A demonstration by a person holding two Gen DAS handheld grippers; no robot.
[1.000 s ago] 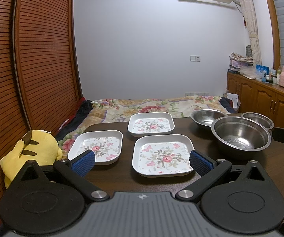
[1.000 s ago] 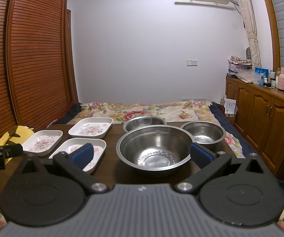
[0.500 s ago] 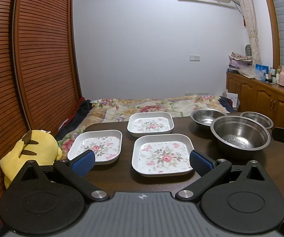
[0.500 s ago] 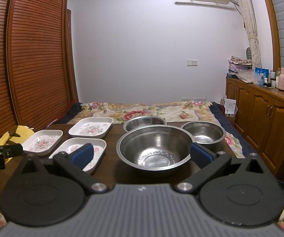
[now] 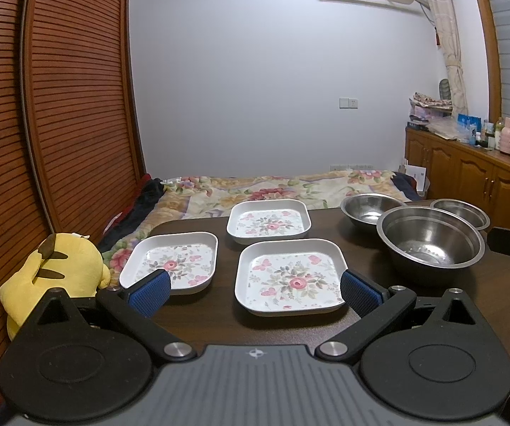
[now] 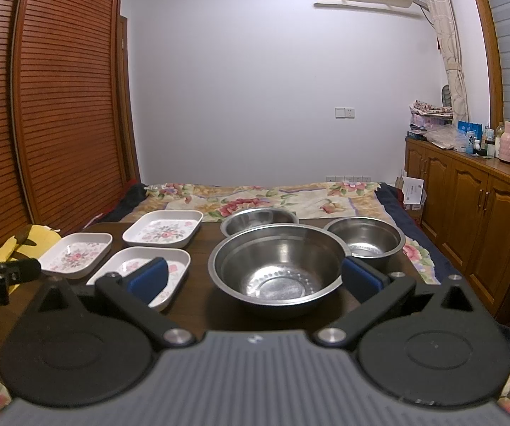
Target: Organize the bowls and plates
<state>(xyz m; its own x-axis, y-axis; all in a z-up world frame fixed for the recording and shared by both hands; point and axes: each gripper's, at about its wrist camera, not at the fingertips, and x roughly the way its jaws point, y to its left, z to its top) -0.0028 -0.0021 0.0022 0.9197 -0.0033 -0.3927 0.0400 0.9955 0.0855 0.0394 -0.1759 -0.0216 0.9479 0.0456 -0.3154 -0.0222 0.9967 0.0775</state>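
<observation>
My worry is a thin rim slipping out and clattering onto the surface (image 5: 198, 323). My left gripper (image 5: 253, 293) has its fingers spread wide, empty, framing the nearest floral plate (image 5: 288, 277). My right gripper (image 6: 255, 278) is equally wide, empty, flanking the big steel bowl (image 6: 278, 266).

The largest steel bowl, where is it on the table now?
In the right wrist view the largest steel bowl stands nearest the camera, centred, with two smaller steel bowls behind it and floral plates at its left.
</observation>
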